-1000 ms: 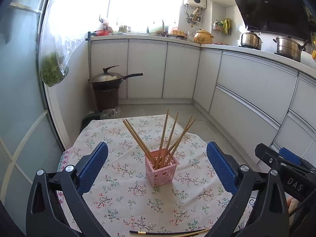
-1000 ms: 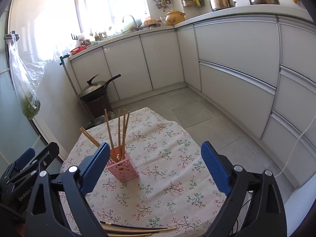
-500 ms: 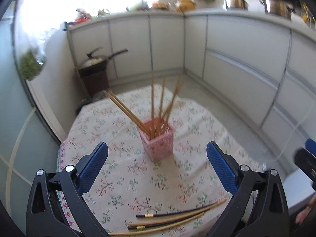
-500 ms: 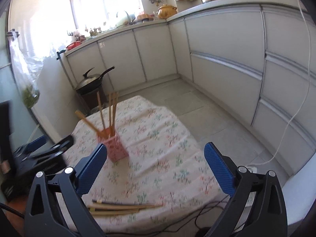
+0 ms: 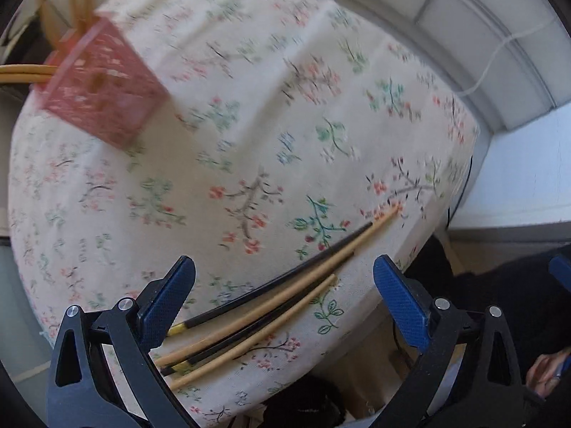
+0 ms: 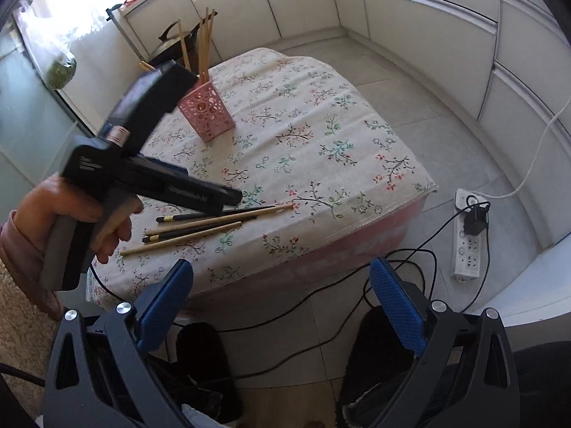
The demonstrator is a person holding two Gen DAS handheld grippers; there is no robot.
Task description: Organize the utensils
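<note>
Several loose chopsticks [image 5: 278, 303] [image 6: 207, 224], some black and some bamboo, lie together near the front edge of the floral tablecloth [image 5: 249, 135] [image 6: 314, 132]. My left gripper [image 5: 283, 292] hangs open right above them, nothing between its blue pads. A pink perforated holder [image 5: 96, 89] [image 6: 207, 110] with several bamboo chopsticks standing in it sits further back on the table. In the right wrist view a hand holds the left gripper body [image 6: 142, 142] over the loose chopsticks. My right gripper [image 6: 282, 299] is open, back from the table's front edge, above the floor.
A white power strip [image 6: 467, 235] with a plug and black cables lies on the tiled floor right of the table. White cabinets [image 6: 428, 28] line the far and right sides. A wok [image 6: 171, 42] stands on a stool behind the table. Dark slippers [image 6: 200, 356] lie below.
My left gripper has dropped and tilted down toward the loose chopsticks; the holder slid to the upper left of its view. My right gripper pulled back and up, off the table's front edge.
</note>
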